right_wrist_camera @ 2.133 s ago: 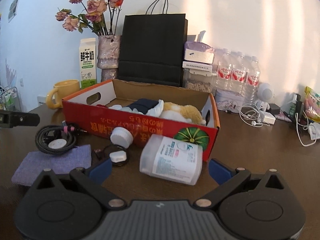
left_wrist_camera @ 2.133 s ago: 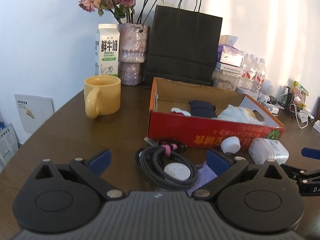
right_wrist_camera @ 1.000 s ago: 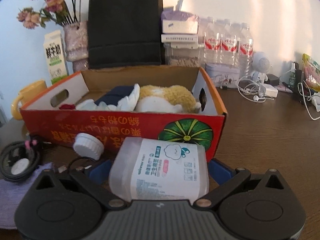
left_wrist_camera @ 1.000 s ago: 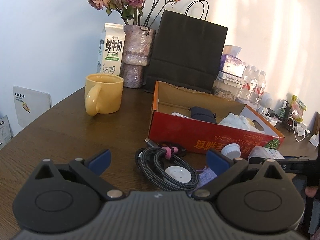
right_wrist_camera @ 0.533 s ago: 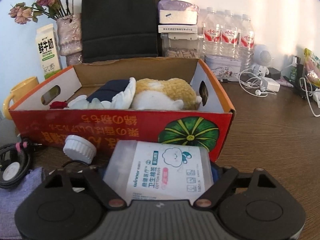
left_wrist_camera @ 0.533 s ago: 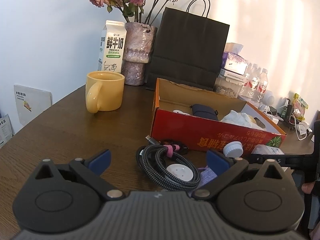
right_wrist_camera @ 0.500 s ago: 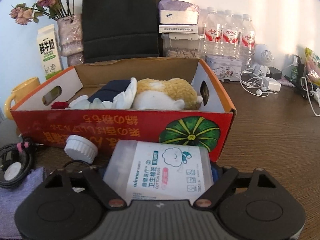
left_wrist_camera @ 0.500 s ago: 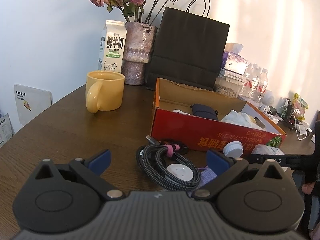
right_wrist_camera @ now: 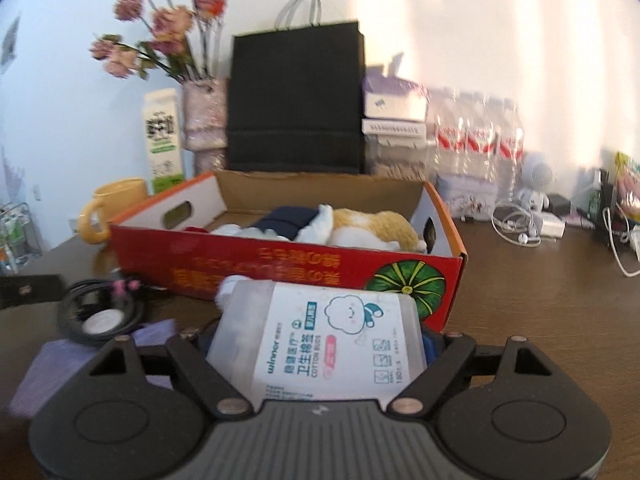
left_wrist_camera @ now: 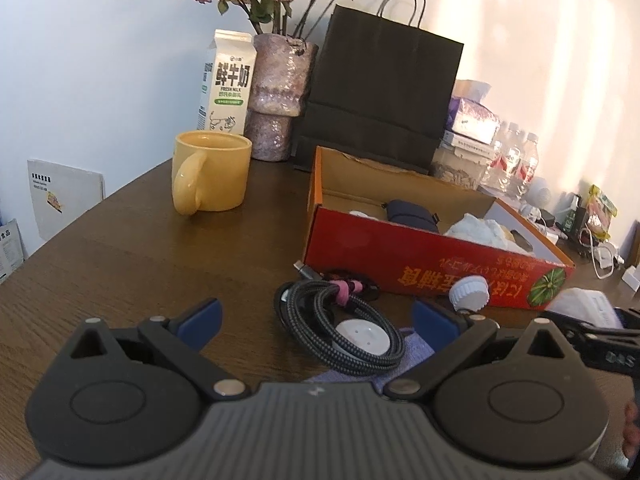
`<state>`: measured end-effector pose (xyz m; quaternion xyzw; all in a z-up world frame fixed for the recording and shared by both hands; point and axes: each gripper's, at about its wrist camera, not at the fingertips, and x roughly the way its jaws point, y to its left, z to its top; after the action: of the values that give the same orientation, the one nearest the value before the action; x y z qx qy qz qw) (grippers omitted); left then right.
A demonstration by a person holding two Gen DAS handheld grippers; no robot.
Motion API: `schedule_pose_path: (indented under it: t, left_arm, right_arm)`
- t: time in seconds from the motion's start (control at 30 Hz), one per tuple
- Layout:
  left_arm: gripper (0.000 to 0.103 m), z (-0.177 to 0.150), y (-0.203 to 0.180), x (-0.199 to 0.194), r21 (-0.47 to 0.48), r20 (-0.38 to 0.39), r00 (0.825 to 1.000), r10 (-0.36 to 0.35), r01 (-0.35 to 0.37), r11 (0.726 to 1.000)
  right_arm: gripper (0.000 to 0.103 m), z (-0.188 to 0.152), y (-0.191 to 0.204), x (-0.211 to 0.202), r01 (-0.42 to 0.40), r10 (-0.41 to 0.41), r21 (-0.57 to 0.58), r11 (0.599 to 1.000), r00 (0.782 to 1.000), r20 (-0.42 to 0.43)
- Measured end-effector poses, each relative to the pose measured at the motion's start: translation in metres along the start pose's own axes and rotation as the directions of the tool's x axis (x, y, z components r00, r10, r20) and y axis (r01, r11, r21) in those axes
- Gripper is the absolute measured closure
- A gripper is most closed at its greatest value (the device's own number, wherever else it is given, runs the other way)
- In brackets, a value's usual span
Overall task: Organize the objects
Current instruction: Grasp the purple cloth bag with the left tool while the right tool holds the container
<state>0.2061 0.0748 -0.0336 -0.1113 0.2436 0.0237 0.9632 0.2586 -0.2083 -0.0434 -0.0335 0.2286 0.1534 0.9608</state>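
The milk carton (left_wrist_camera: 228,84) carries large black characters 鲜牛奶 with "FRESH MILK" in small print below, over a green band whose text is too small to read. The swab box (right_wrist_camera: 320,340) has a white label with "winner" along one side, the characters 卫生棉签, "COTTON BUDS" and a cartoon cloud face; its finer print cannot be made out. The red box (left_wrist_camera: 432,268) shows a row of gold Chinese characters upside down on its front wall, not readable, beside a green pumpkin picture. The right tongs' black arm at the left view's edge bears pale letters, partly cut off and unclear.
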Motion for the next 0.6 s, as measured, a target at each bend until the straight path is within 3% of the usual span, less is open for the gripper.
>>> schedule_pose_path:
  t: [0.23, 0.43, 0.6]
  left_arm:
    - [0.000, -0.010, -0.016, 0.001, 0.084, -0.085, 0.995, -0.043, 0.050, 0.995]
    - [0.000, -0.018, -0.029, 0.002, 0.158, -0.184, 0.978, -0.101, 0.131, 0.979]
    - [0.000, -0.028, -0.037, 0.016, 0.265, -0.242, 0.970, -0.034, 0.100, 0.959]
  right_arm:
    - [0.019, -0.012, 0.001, -0.024, -0.003, 0.003, -0.004, 1.000, 1.000, 0.016]
    - [0.019, -0.015, 0.001, -0.025, -0.009, 0.009, -0.007, 1.000, 1.000, 0.009]
    - [0.019, -0.016, 0.002, -0.027, -0.019, 0.019, -0.009, 1.000, 1.000, 0.015]
